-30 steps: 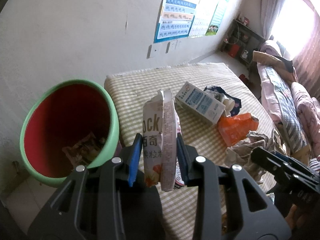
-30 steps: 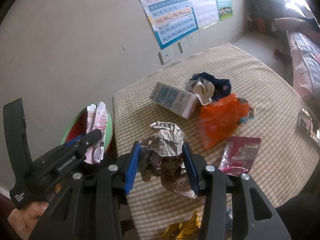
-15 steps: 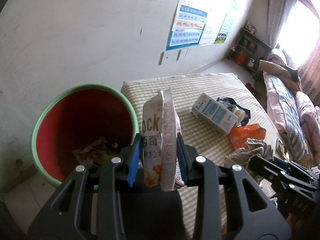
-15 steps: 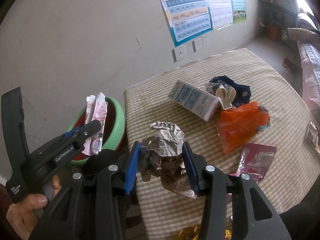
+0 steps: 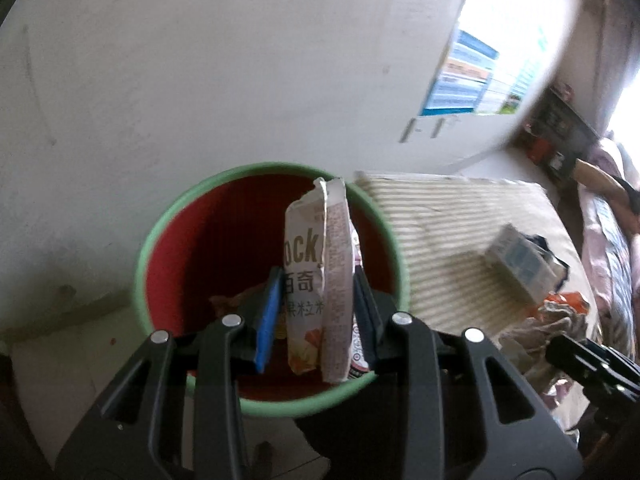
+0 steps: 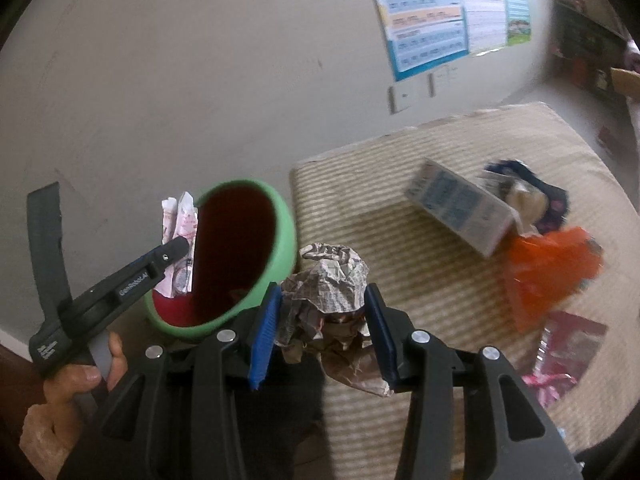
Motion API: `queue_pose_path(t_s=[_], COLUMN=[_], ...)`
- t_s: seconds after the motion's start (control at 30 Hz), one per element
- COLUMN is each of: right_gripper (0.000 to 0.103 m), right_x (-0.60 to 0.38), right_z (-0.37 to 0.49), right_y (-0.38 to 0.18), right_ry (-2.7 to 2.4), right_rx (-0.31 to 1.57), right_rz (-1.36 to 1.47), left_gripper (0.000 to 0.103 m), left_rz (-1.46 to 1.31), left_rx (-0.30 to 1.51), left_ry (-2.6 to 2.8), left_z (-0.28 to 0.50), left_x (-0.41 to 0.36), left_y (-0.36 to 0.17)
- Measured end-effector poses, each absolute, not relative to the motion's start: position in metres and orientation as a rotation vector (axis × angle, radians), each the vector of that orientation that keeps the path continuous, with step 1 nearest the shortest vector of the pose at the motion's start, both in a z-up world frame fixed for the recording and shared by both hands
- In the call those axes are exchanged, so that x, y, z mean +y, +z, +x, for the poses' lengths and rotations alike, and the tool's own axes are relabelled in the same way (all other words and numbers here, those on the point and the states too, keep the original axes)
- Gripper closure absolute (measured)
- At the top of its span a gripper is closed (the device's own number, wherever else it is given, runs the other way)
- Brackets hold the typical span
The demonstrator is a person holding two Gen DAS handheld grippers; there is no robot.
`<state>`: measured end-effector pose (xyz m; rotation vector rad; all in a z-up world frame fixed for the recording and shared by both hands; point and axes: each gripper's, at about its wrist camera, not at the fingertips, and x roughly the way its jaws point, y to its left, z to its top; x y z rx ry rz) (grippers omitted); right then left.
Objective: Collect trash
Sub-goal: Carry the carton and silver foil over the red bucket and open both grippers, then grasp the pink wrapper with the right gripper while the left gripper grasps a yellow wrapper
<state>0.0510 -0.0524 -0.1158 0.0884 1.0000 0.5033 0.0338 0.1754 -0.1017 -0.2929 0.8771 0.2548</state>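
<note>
My left gripper [image 5: 316, 308] is shut on a flattened white and pink snack wrapper [image 5: 320, 280] and holds it upright over the mouth of the green bin with a red inside [image 5: 168, 232]. The bin also shows in the right wrist view [image 6: 284, 224], with the wrapper [image 6: 180, 232] at its far rim. My right gripper [image 6: 320, 312] is shut on a crumpled ball of newspaper [image 6: 332, 276] and holds it above the table edge, beside the bin.
On the striped tablecloth [image 6: 400, 264] lie a white and blue carton [image 6: 460, 208], an orange plastic bag [image 6: 552, 268], a dark blue cloth [image 6: 552, 196] and a pink packet [image 6: 568, 352]. Some trash lies in the bin's bottom. A wall stands close behind.
My left gripper has moved left with the wrapper, from over the table to over the bin. My right gripper has followed toward the bin with the newspaper ball.
</note>
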Motion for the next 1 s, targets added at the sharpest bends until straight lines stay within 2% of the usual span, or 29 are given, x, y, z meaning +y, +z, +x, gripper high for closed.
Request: queue_pose_path(t_s=[0.4,0.47,0.53,0.57,0.6,1.0], right_gripper=[0.057,0.054,0.048,0.047,0.044,0.043], right_x=[0.037,0.048,0.054,0.056,0.057,-0.016], right_z=[0.080,0.084,0.088,0.089,0.089,0.074], right_y=[-0.110,-0.108,-0.106,-0.105,-0.103,-0.100], right_ry=[0.673,0.692,0.706,0.709,0.709,0.618], right_rx=[0.993,0.984,0.977,0.971,0.966,0.994], right_rz=[0.010,-0.007,-0.010,-0.008,-0.006,0.048], left_gripper=[0.069,0.068,0.063,0.056,0.051,0.051], left_rz=[-0.322,-0.322,-0.329,-0.334,-0.337,-0.298], left_rx=[0.900,0.901,0.894,0.892,0.886,0.866], left_ry=[0.336,0.352,0.373,0.378,0.385,0.298], left_z=[0.030,0.030,0.028,0.028,0.027,0.029], left_x=[0.215,0.218,0.224,0.225,0.227,0.198], left_y=[-0.116,-0.118,-0.119,-0.119,-0.118,-0.104])
